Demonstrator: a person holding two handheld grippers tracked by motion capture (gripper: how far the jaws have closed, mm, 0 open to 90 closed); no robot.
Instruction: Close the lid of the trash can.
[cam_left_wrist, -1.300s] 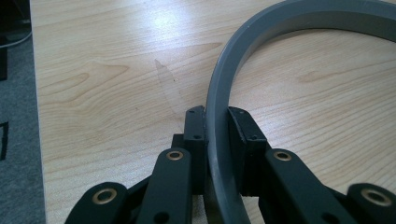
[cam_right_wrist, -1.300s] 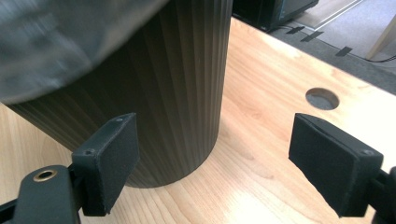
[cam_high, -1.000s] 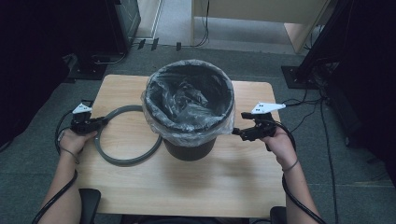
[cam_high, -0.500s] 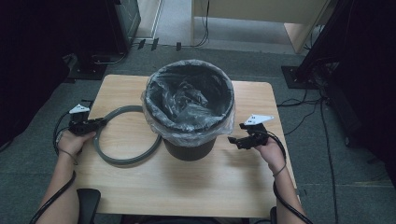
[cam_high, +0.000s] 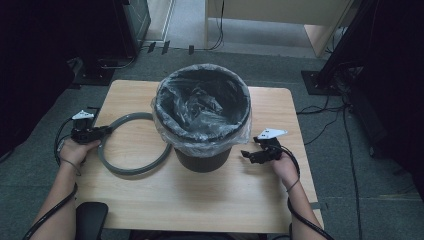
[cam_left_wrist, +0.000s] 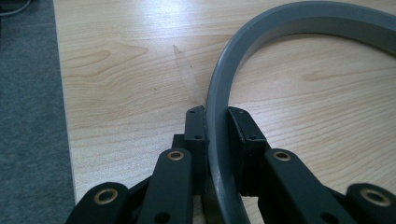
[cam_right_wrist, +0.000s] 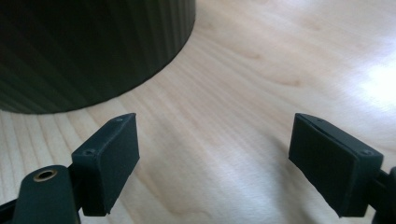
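The left tool clamps the grey retaining ring, which lies flat on the bench just left of the black bin, probably ready to lift over the loose bag liner. The right tool hovers empty with jaws spread wide beside the bin's base, with bare bench around it, though the ring's grasped side sits near the bench's left edge.
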